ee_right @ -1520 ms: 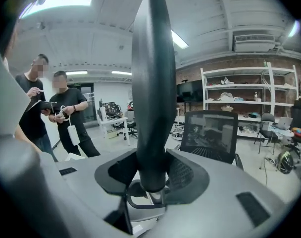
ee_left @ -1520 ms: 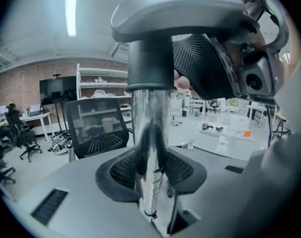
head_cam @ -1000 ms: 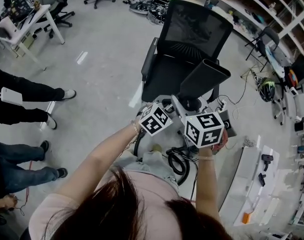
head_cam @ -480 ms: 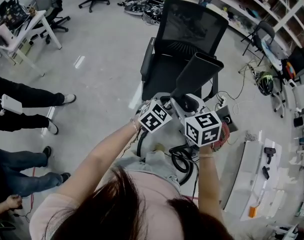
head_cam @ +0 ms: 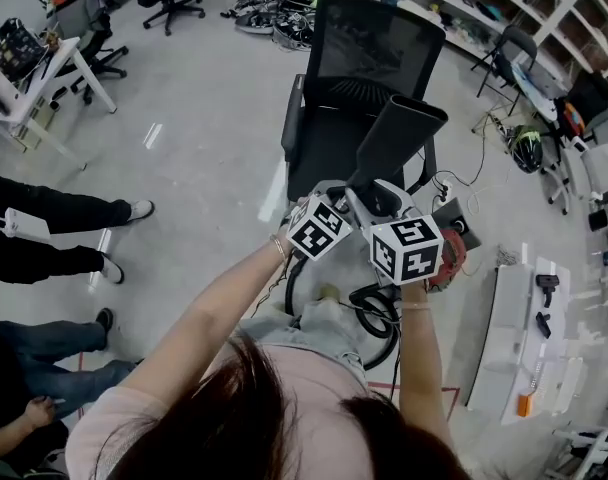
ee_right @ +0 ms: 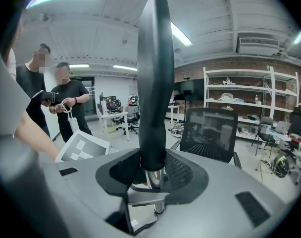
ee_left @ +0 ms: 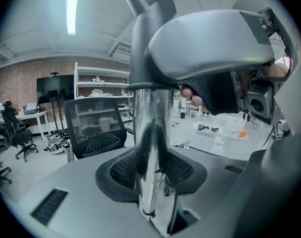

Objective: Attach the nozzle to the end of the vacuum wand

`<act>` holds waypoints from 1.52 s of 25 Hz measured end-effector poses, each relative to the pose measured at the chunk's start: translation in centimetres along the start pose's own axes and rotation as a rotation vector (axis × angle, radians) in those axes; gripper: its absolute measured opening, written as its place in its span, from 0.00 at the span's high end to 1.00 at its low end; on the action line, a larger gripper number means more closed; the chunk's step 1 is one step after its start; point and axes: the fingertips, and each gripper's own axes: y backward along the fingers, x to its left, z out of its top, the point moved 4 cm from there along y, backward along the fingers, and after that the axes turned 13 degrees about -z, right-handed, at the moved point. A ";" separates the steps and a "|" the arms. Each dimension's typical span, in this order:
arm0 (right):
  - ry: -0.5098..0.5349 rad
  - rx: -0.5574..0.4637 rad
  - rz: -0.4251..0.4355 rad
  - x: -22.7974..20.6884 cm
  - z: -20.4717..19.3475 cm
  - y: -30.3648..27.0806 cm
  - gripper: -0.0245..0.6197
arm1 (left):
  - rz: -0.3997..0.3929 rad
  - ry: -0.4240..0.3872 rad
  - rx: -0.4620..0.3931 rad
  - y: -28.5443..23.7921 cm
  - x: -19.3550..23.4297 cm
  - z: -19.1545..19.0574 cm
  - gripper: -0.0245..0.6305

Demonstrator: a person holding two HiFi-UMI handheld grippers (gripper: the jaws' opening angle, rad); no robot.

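Nearest the camera, the person's two forearms reached forward side by side, each hand carrying a gripper. The left gripper (ee_left: 153,168) was clamped on the chrome tube of the vacuum wand (ee_left: 150,118), its mesh pads pressed to either side of the tube, which ran up between them. Just beside it, with the two marker cubes nearly touching, the right gripper (ee_right: 153,175) had just been closing its jaws, and the dark nozzle (ee_right: 155,83) stood between them with the pads against both sides of its narrow lower end. That lower end sat over the bright metal tip of the wand, which showed just beneath it; whether it was pushed fully home could not be told. From the grippers the nozzle rose and widened to a flat mouth, tilted away from the person. A black cable (head_cam: 376,313) looped below the hands. Beyond the nozzle stood a black mesh office chair (head_cam: 369,58) on the grey floor (head_cam: 204,118). To the person's left stood bystanders (head_cam: 54,218), to the right a white worktop (head_cam: 499,338) with small items, and shelves (ee_right: 239,100) lined the brick far wall.
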 end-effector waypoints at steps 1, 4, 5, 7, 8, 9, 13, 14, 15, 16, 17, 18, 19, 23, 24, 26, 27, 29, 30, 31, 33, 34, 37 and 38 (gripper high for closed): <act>-0.006 -0.001 -0.015 0.2 0.0 0.1 0.70 | -0.004 0.001 -0.001 0.1 0.0 -0.1 0.74; -0.020 -0.016 -0.047 0.9 -0.1 0.8 0.70 | -0.003 0.005 0.001 0.7 0.2 -0.1 0.74; -0.026 -0.022 -0.054 1.2 -0.2 1.1 0.70 | -0.002 0.006 0.002 0.9 0.3 -0.1 0.74; -0.048 -0.034 -0.070 1.4 -0.4 2.1 0.70 | -0.002 0.007 0.004 1.2 0.4 -0.2 0.74; -0.064 -0.042 -0.080 1.3 -0.4 2.7 0.70 | -0.004 0.006 0.004 1.3 0.4 -0.2 0.74; -0.081 -0.052 -0.091 1.2 -0.4 3.3 0.70 | -0.006 0.005 0.003 1.4 0.3 -0.1 0.74; -0.109 -0.086 -0.156 0.1 -1.0 5.9 0.70 | 0.010 0.001 -0.004 1.3 0.0 -0.2 0.74; -0.109 -0.089 -0.170 -0.2 -1.3 6.4 0.70 | 0.016 0.001 -0.007 1.3 -0.2 -0.2 0.74; -0.110 -0.092 -0.179 -0.5 -1.6 6.8 0.70 | 0.020 0.001 -0.010 1.3 -0.4 -0.3 0.74; -0.116 -0.096 -0.184 -0.8 -1.9 7.3 0.70 | 0.024 0.000 -0.012 1.3 -0.7 -0.2 0.74; -0.122 -0.100 -0.185 -1.1 -2.1 7.7 0.70 | 0.027 -0.001 -0.014 1.2 -1.1 -0.2 0.74; -0.126 -0.105 -0.186 -1.3 -2.2 8.1 0.70 | 0.030 -0.003 -0.016 1.2 -1.5 -0.3 0.74; -0.126 -0.109 -0.186 -1.6 -2.3 8.5 0.70 | 0.034 -0.003 -0.019 1.2 -1.8 -0.3 0.74; -0.108 -0.135 -0.165 -2.4 -2.3 10.1 0.70 | 0.070 0.003 -0.030 1.5 -2.5 -0.4 0.74; -0.106 -0.141 -0.155 -2.7 -2.3 10.5 0.70 | 0.082 0.006 -0.031 1.5 -2.6 -0.3 0.74; -0.111 -0.151 -0.137 -3.6 -2.6 11.5 0.70 | 0.105 0.013 -0.031 1.0 -3.0 -0.3 0.74; -0.120 -0.158 -0.130 -4.1 -2.8 12.0 0.70 | 0.114 0.016 -0.030 0.7 -3.2 -0.3 0.74; -0.134 -0.175 -0.120 -5.0 -2.9 12.8 0.71 | 0.134 0.022 -0.027 0.3 -3.5 -0.2 0.74; -0.132 -0.189 -0.120 -5.3 -2.9 13.1 0.71 | 0.145 0.023 -0.025 0.3 -3.5 -0.1 0.74; -0.122 -0.205 -0.123 -5.6 -2.9 13.3 0.74 | 0.157 0.023 -0.025 0.2 -3.4 -0.1 0.74; -0.105 -0.225 -0.136 -6.3 -3.2 14.0 0.80 | 0.174 0.022 -0.027 0.0 -3.6 0.0 0.74; -0.107 -0.226 -0.137 -6.8 -3.5 14.3 0.82 | 0.179 0.019 -0.028 -0.2 -3.9 0.0 0.74; -0.139 -0.217 -0.112 -7.9 -4.6 15.2 0.84 | 0.192 0.025 -0.020 -0.9 -4.6 -0.3 0.74; -0.146 -0.214 -0.106 -8.3 -4.9 15.5 0.84 | 0.198 0.029 -0.015 -1.2 -4.7 -0.4 0.74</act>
